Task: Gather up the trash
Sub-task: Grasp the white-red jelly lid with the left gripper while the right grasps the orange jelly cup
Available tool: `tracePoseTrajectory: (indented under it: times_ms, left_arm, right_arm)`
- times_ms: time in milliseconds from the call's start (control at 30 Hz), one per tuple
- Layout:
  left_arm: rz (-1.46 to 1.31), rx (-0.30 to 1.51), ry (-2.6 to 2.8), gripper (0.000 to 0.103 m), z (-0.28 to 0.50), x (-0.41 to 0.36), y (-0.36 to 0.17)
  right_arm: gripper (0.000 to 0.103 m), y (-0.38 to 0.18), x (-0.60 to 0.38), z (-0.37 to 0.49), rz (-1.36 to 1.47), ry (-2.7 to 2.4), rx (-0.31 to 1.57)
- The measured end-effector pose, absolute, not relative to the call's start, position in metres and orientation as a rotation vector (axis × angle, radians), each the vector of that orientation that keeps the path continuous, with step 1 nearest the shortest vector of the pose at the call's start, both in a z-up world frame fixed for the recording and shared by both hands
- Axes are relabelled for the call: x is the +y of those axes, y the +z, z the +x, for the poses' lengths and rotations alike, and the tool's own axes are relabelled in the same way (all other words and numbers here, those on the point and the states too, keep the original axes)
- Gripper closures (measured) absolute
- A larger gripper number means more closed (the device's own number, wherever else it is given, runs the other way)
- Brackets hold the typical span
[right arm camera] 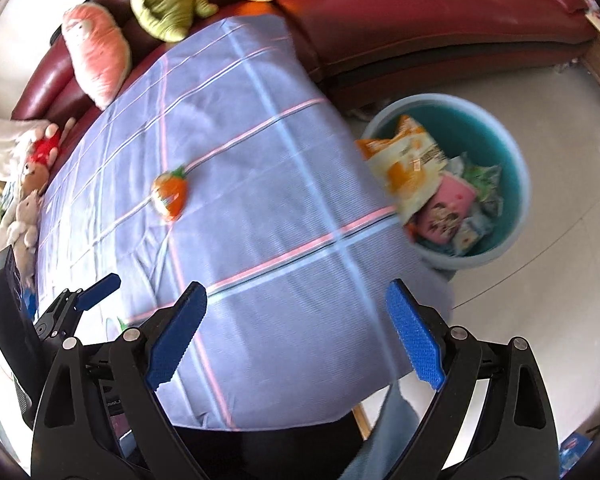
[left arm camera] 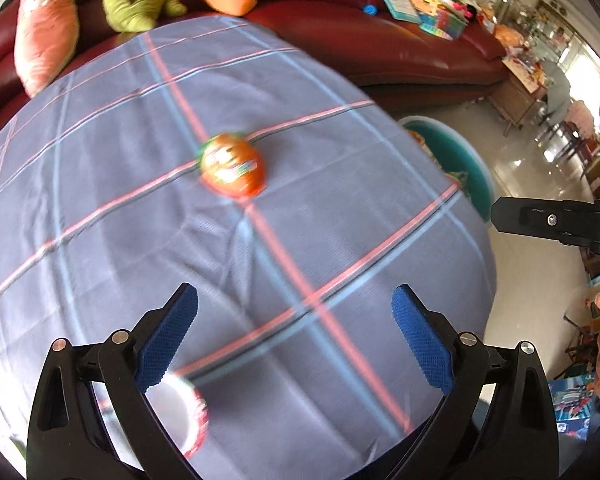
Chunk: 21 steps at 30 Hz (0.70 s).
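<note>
1. Left wrist view: left gripper (left arm camera: 294,334), fingers spread wide with nothing between the blue pads; it hangs over the near part of the checked tablecloth (left arm camera: 100,184); picture smeared, so fine detail is unsure.
2. Orange wrapper (left arm camera: 233,170), strawberry-shaped and shiny; lies flat on the cloth near its middle, beyond the left gripper and a little to the left; the clearest piece of trash left on the table.
3. White and red item (left arm camera: 190,420), partly hidden behind the left finger at the near edge; too blurred to say what it is; possibly further trash.
4. Right wrist view: right gripper (right arm camera: 296,332), fingers likewise spread and empty, over the near right part of the cloth; the left gripper's blue fingertip shows at the near left.
5. Teal bin (right arm camera: 512,184), on the floor just off the right edge of the table; already holds several snack packets, an orange one (right arm camera: 408,164) leaning over its rim toward the cloth.
6. Red sofa (right arm camera: 420,24) with plush toys along the far side; not part of the task.
7. Handling note, as judgement: step in hand appears to be a reach for the orange wrapper; approach it squarely from above, straddle its narrow width, close without catching the cloth; thin foil may slip or crumple, so pinch firmly, then carry right to the bin.
</note>
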<state>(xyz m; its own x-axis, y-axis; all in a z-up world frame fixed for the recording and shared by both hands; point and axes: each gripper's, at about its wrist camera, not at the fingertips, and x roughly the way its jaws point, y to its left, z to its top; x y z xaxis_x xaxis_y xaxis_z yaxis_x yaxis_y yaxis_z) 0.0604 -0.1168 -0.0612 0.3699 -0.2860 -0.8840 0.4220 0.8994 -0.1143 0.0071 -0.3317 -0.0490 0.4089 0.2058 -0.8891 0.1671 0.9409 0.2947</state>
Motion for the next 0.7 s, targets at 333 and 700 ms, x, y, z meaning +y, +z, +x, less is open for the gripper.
tracePoseTrajectory:
  times_ms: [333, 700]
  left_arm:
    - [0.097, 1.153, -0.400, 0.005, 0.026, -0.039, -0.082]
    - [0.028, 1.170, -0.377, 0.020, 0.024, -0.008, -0.095]
  right_arm:
    - [0.016, -0.066, -0.270, 0.004, 0.291, 0.143, 1.212]
    - [0.016, -0.076, -0.251, 0.009, 0.268, 0.186, 1.246]
